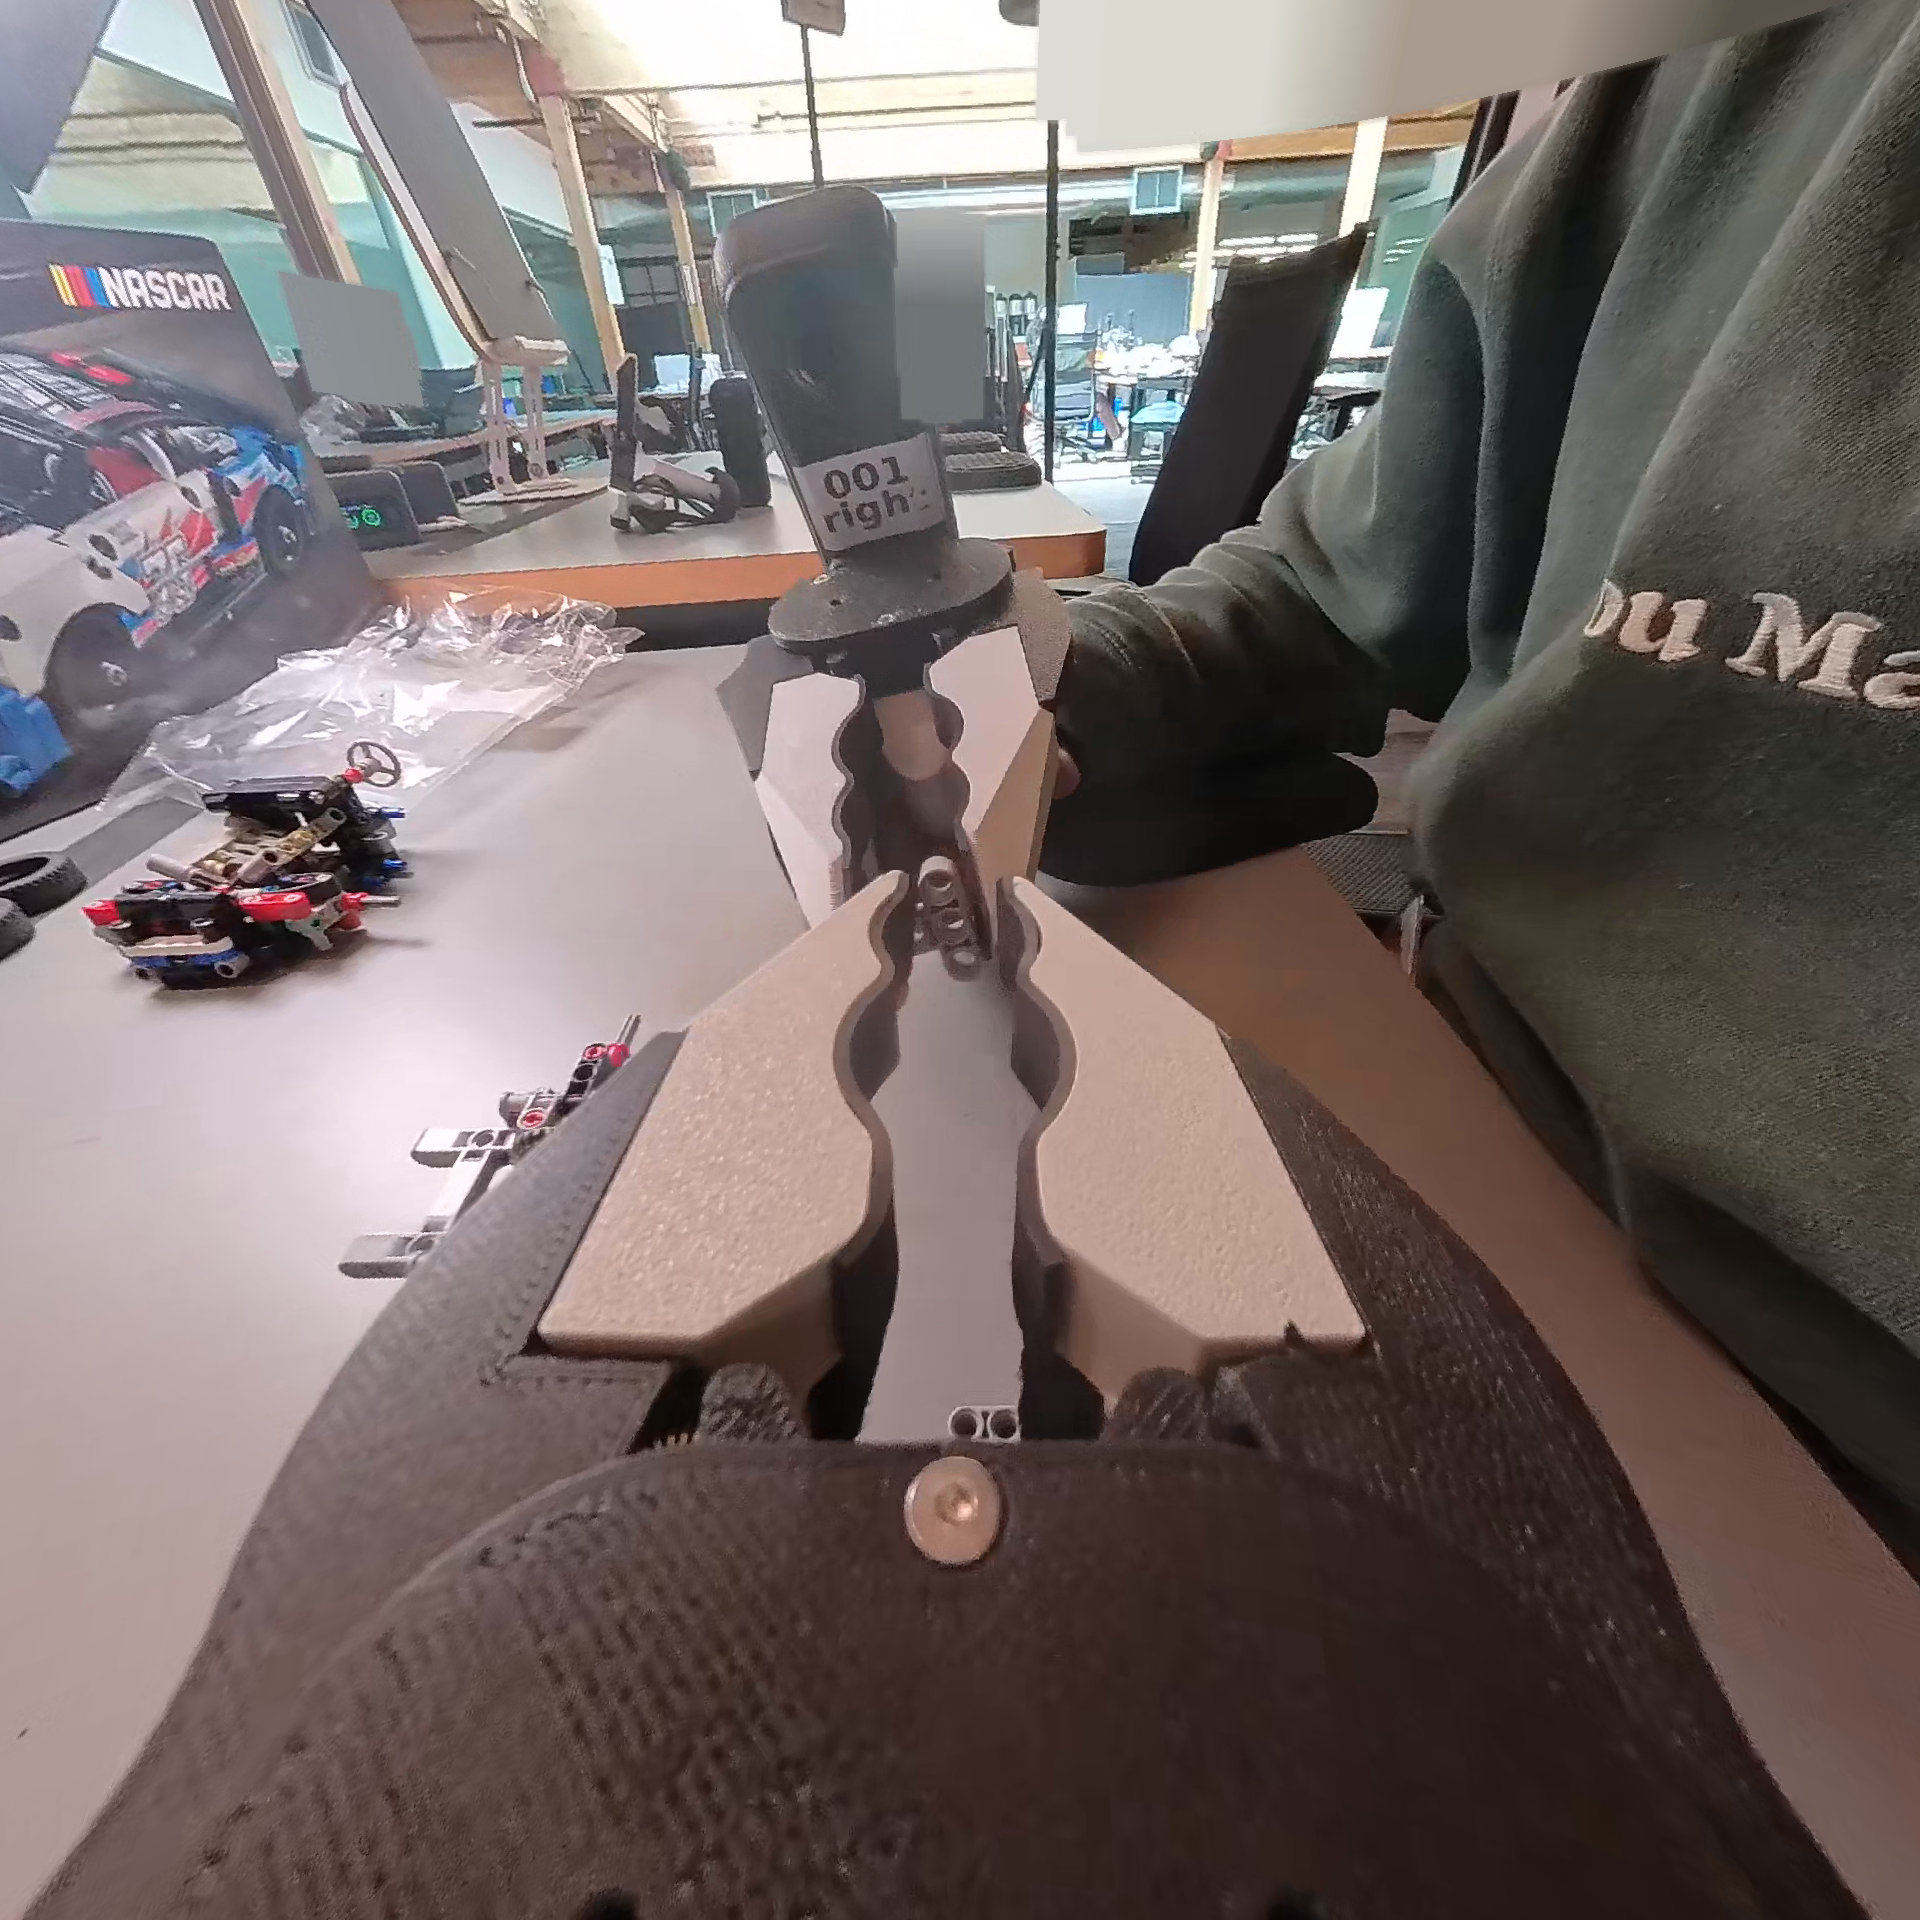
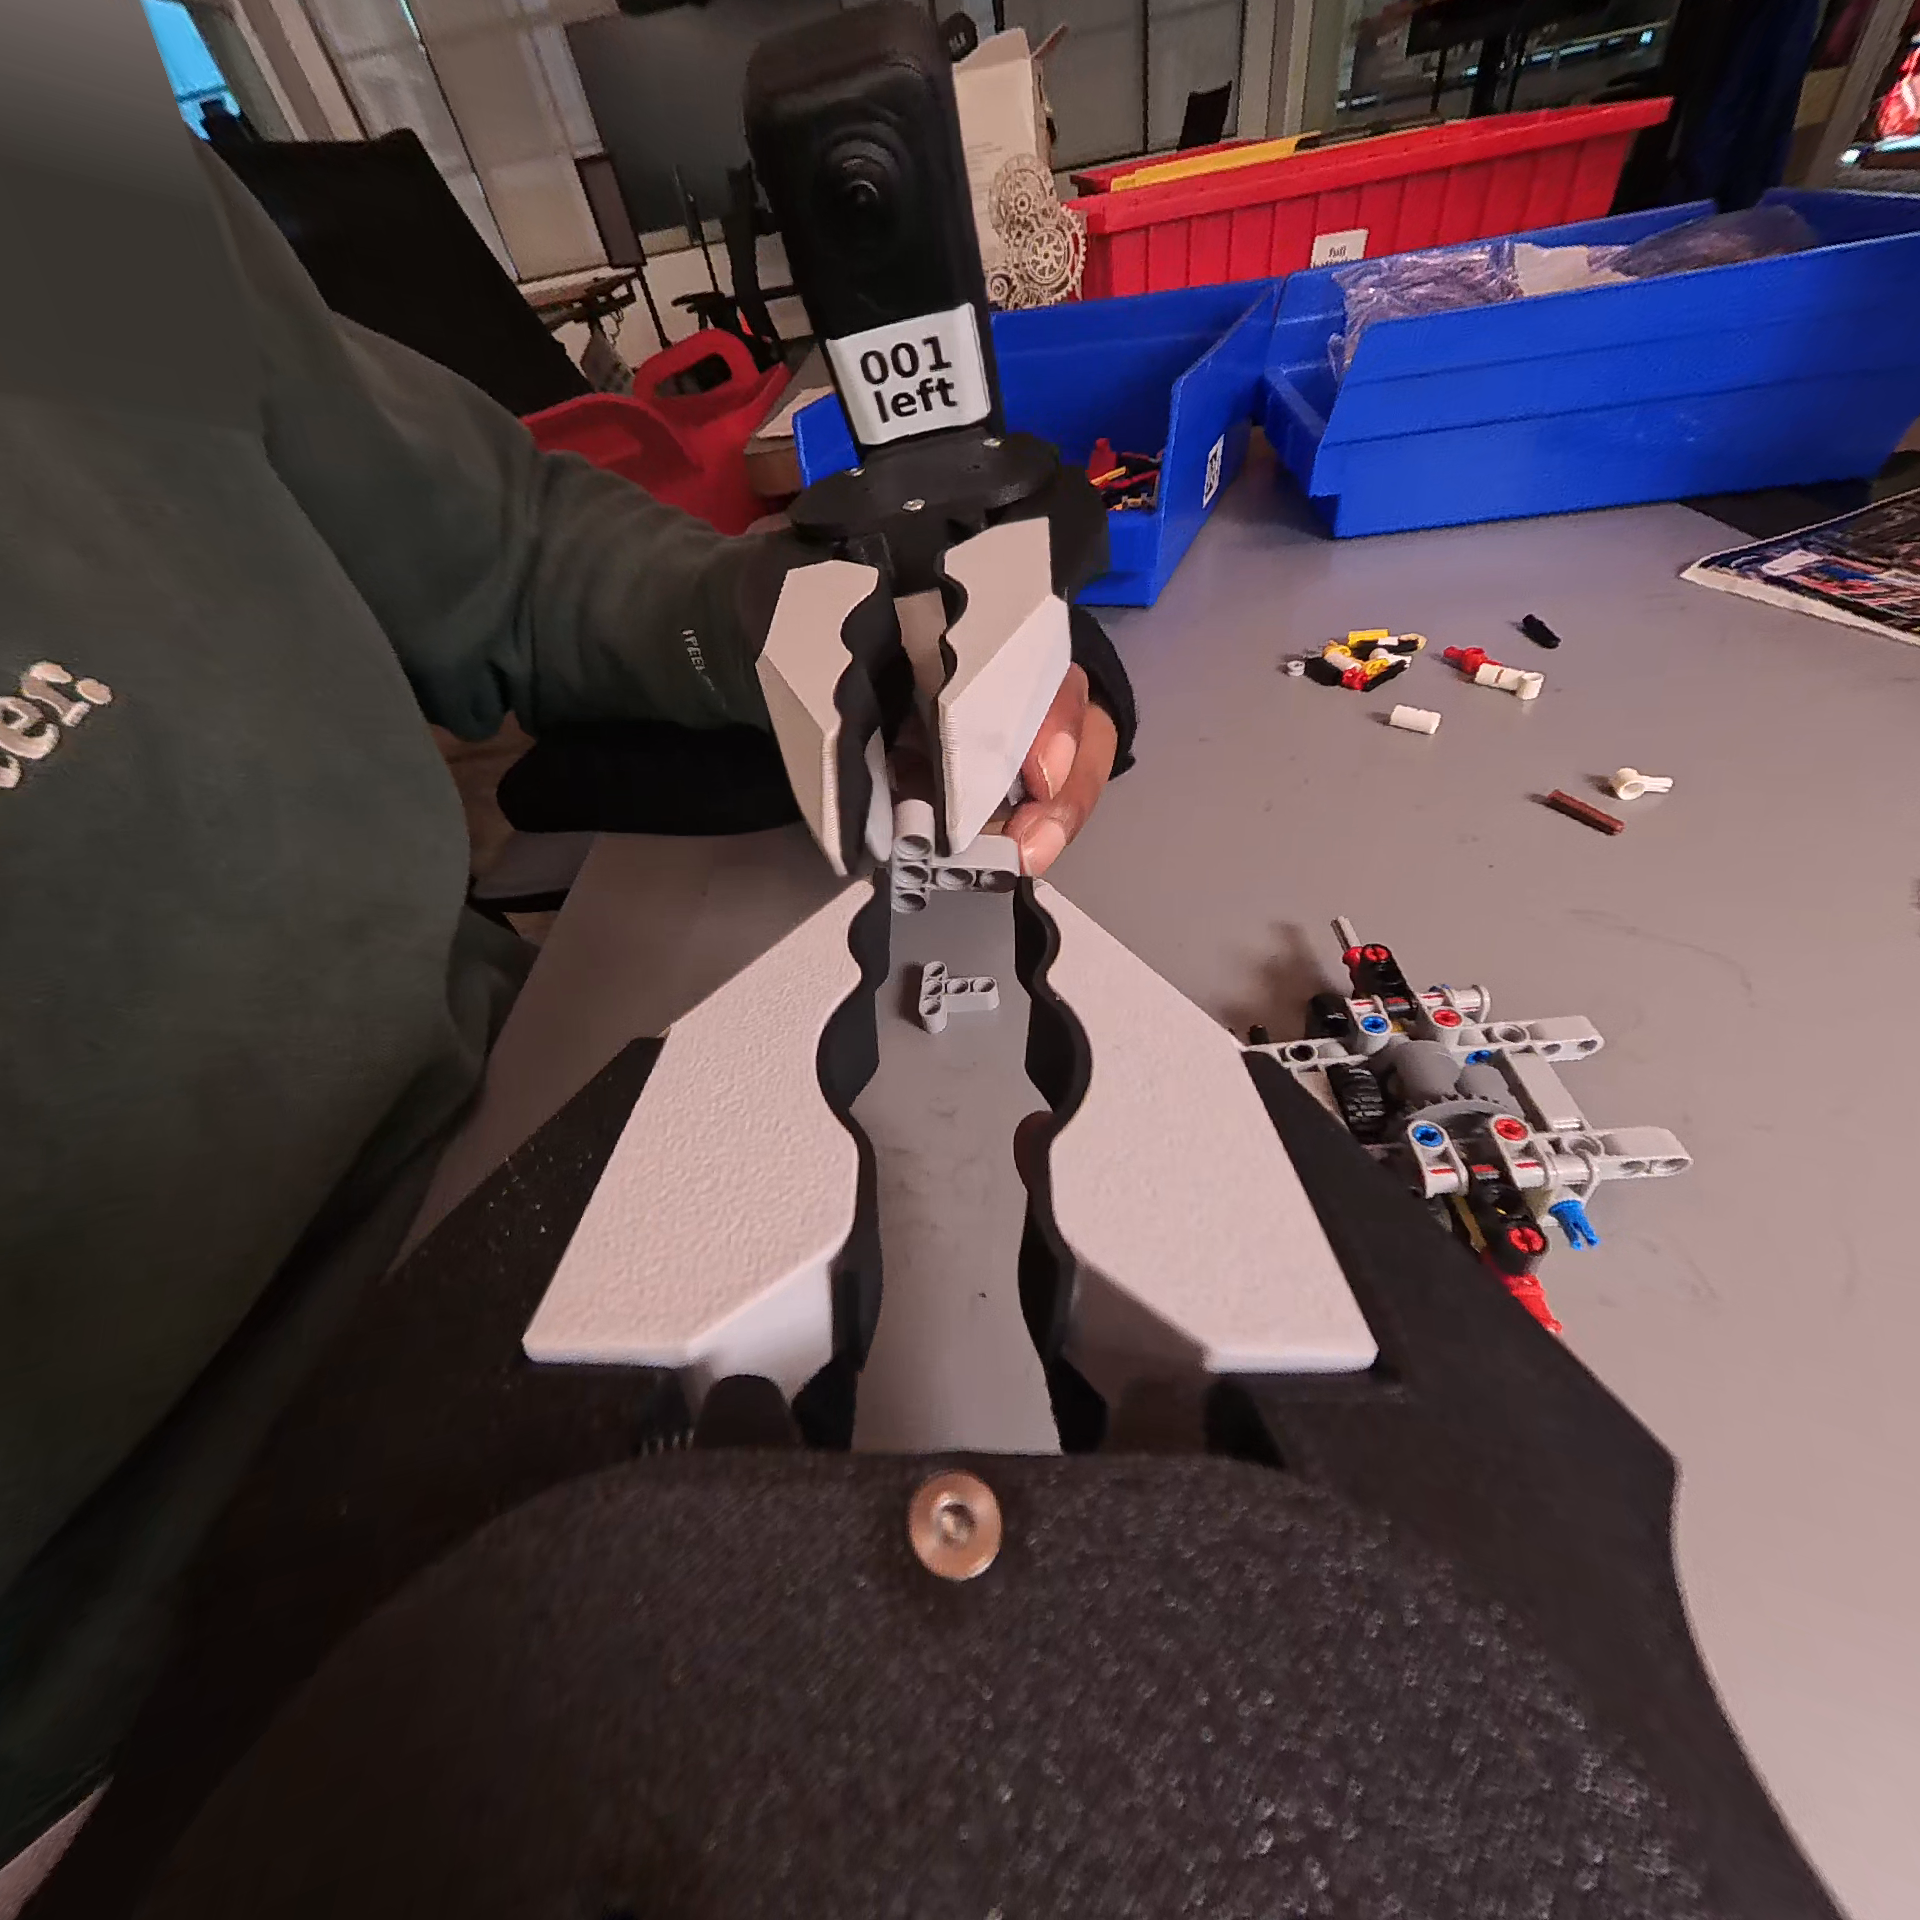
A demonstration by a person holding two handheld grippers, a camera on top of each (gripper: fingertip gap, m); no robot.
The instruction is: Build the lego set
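Left wrist view: the left hand-held gripper (image 1: 958, 904) has its jaws drawn nearly together on a grey T-shaped beam (image 1: 948, 914), pinching it by its flat faces at the fingertips. The beam is held clear of the desk (image 1: 260, 1195), just past the desk's near edge.

The right hand-held gripper (image 2: 956, 894) meets it head-on from the opposite side. In the right wrist view its jaws are narrowed to the beam's width: one pad tip lies against the crossbar, the other against the end of the stem. Both tools therefore have hold of the same piece. A person's fingers (image 2: 1060, 790) curl just behind the left tool, and a dark green sweatshirt (image 1: 1662, 623) fills the side of each view.

Below the right tool's jaws a second grey T-shaped piece (image 2: 956, 997) lies flat on the desk. Just beside the right finger sits a grey frame assembly (image 2: 1455, 1112) with red and blue pins. Farther off are scattered small parts (image 2: 1361, 660), a booklet (image 2: 1829, 571), two blue bins (image 2: 1558, 343) and a red bin (image 2: 1351, 218).

On the left tool's side lie a few short pieces (image 1: 520, 1122), a part-built black and red model (image 1: 249, 883), a black tyre (image 1: 42, 883), a clear plastic bag (image 1: 364, 686) and a box with a race-car picture (image 1: 125, 468).
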